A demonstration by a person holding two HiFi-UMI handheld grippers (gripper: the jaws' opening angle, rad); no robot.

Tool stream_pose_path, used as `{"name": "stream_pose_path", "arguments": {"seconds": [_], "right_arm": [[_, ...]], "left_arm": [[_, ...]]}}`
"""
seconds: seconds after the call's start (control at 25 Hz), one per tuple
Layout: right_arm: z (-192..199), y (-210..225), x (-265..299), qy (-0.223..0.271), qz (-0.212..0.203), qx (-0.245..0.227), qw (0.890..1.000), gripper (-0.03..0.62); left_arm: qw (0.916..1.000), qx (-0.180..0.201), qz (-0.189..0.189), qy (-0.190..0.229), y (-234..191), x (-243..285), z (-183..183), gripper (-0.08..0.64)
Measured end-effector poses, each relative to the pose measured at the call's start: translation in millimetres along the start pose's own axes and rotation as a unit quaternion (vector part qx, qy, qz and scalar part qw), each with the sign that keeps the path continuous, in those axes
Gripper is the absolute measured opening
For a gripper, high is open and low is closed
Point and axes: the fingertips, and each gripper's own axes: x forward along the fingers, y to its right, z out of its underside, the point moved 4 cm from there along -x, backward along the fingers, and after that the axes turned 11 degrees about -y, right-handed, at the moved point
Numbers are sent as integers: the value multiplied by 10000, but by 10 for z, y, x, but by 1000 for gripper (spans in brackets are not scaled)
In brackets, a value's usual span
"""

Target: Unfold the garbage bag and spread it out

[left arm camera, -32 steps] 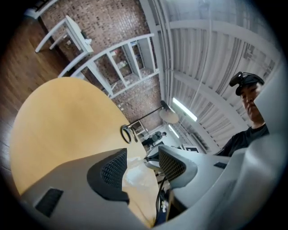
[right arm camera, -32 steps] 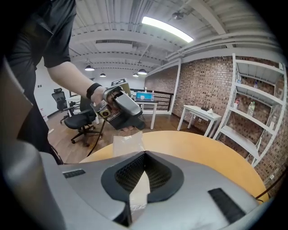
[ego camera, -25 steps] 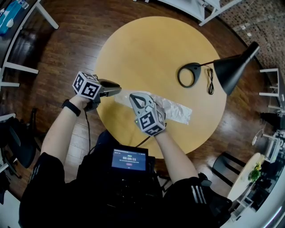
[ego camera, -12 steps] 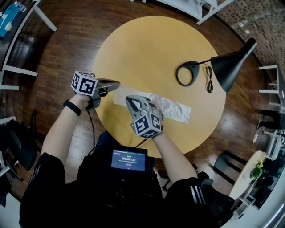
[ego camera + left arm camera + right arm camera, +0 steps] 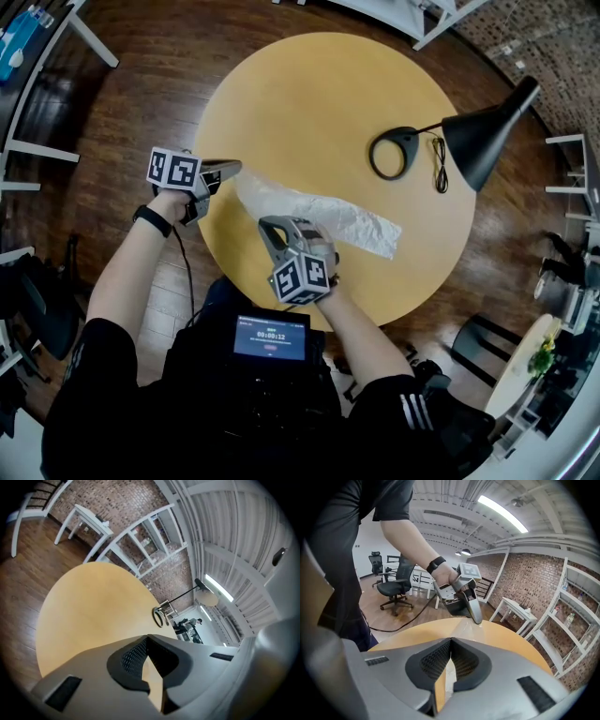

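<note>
A white, thin garbage bag (image 5: 352,220) lies crumpled across the near part of the round wooden table (image 5: 328,94). My left gripper (image 5: 234,168) is at the table's left edge, shut on the bag's far-left corner. In the right gripper view that gripper (image 5: 477,617) shows with its tip on the film (image 5: 461,626). My right gripper (image 5: 266,225) sits nearer me, shut on the bag's near edge, with white film showing under its closed jaws (image 5: 451,641). The bag's left end is stretched between the two grippers. In the left gripper view the jaws (image 5: 147,639) are closed and the bag is hidden.
A black desk lamp (image 5: 483,141) with a ring base (image 5: 397,156) and a coiled cable (image 5: 441,171) stands at the table's right. A small screen (image 5: 270,337) hangs at the person's chest. White shelving and office chairs ring the table on dark wood floor.
Both grippers have drawn away from each other, the left up and leftward, the right back toward the person. The bag's left end has been pulled out wider between them.
</note>
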Motion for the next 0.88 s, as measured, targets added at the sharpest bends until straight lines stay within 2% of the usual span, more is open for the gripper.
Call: {"name": "stream_pose_path", "arguments": {"seconds": [0.32, 0.52, 0.72, 0.88], "right_arm": [[-2, -381, 82, -45, -329, -241, 9992, 11], [50, -495, 144, -114, -579, -213, 9980, 46], [60, -222, 59, 152, -523, 156, 9984, 138], [221, 126, 67, -26, -456, 186, 9988, 201]], "left_arm": [[9976, -160, -668, -100, -331, 63, 90, 1], [9957, -208, -868, -241, -472, 98, 202, 2], [9952, -75, -913, -347, -472, 120, 225, 2], [9938, 168, -985, -478, -443, 122, 225, 2]]}}
